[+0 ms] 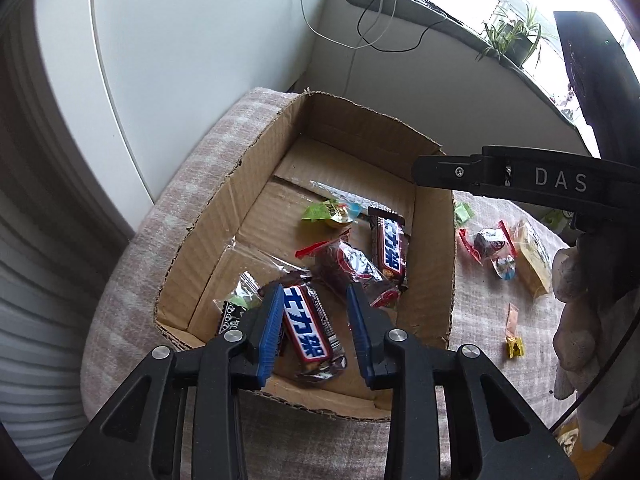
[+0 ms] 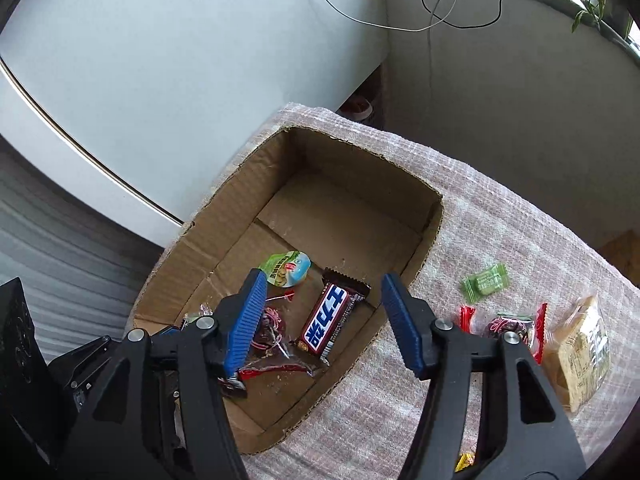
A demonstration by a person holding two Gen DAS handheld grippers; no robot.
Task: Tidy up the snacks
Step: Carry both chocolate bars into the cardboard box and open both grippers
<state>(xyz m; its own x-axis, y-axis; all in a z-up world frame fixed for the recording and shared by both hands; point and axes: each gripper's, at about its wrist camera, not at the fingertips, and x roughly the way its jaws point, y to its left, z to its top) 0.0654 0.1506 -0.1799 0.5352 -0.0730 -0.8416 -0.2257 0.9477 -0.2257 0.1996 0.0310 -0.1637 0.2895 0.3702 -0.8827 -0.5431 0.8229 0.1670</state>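
An open cardboard box (image 1: 208, 236) (image 2: 404, 168) sits on a checked cloth and holds several snacks. My left gripper (image 1: 314, 300) is open above the box's near end, its blue fingers either side of a brown Snickers bar (image 1: 308, 332) lying in the box. A second Snickers bar (image 1: 388, 250) (image 2: 330, 316), a red-wrapped dark candy (image 1: 352, 268) (image 2: 272, 332) and a green jelly cup (image 1: 332, 214) (image 2: 288, 268) also lie inside. My right gripper (image 2: 322, 294) is open and empty above the box's right side.
On the cloth right of the box lie a green candy (image 2: 484, 280), a red-wrapped candy (image 2: 508, 326) (image 1: 490, 242), a yellow pastry pack (image 2: 580, 344) (image 1: 532, 256) and a small yellow candy (image 1: 514, 346). A white wall stands at the left.
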